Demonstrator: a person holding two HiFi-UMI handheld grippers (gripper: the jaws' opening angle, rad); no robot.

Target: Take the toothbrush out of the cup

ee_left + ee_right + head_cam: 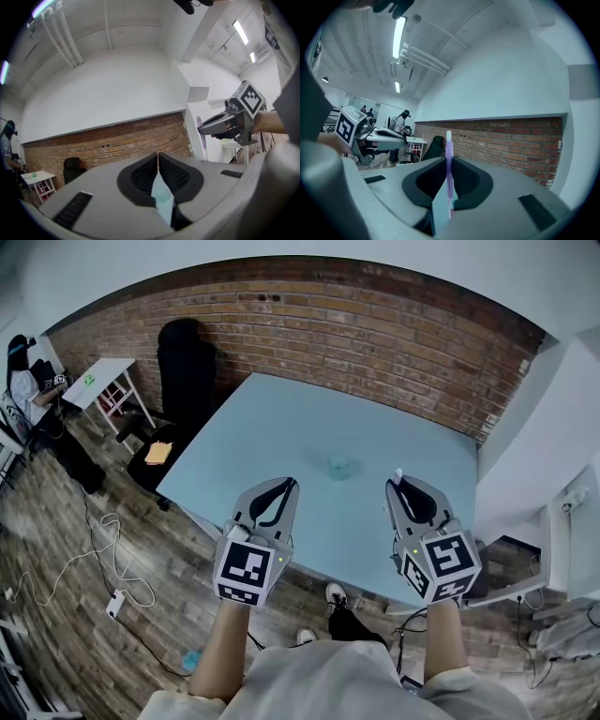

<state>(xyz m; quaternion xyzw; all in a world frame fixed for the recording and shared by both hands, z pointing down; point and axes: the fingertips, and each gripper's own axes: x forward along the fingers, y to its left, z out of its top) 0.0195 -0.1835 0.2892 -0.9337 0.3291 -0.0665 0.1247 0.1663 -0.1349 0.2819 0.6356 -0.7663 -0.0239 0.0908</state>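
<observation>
Holding looked solid: the right gripper (449, 159) was clamped on the toothbrush (449, 145). The purple handle was pinched between the pads, and the pale end stuck up past the jaw tips. In the head view that gripper sat right of centre, over the near edge of the light-blue tabletop (281, 418).

The cup (342, 467) was a faint translucent shape at frame centre, standing on the tabletop. It was apart from both grippers and up-left of the toothbrush tip, and I couldn't see anything in it. My read: extraction was done, and what remained was parking the brush.

The left gripper (158, 157) was closed on nothing, tips touching, with only tabletop visible through the gap lower down. It hung left of centre in the head view, near the table edge.

How I'd have finished it:
- Keep the clamp on until the brush lies on the surface. The grip was on a thin, smooth handle, so an early release would probably let it tip or roll.
- Bring it down on bare tabletop to the right of the cup, not over it. The cup looked light and easy to knock.
- Tilt the gripper so the handle lies flat first, then open.
- Leave the left gripper where it was, since I saw nothing for it to steady.
</observation>
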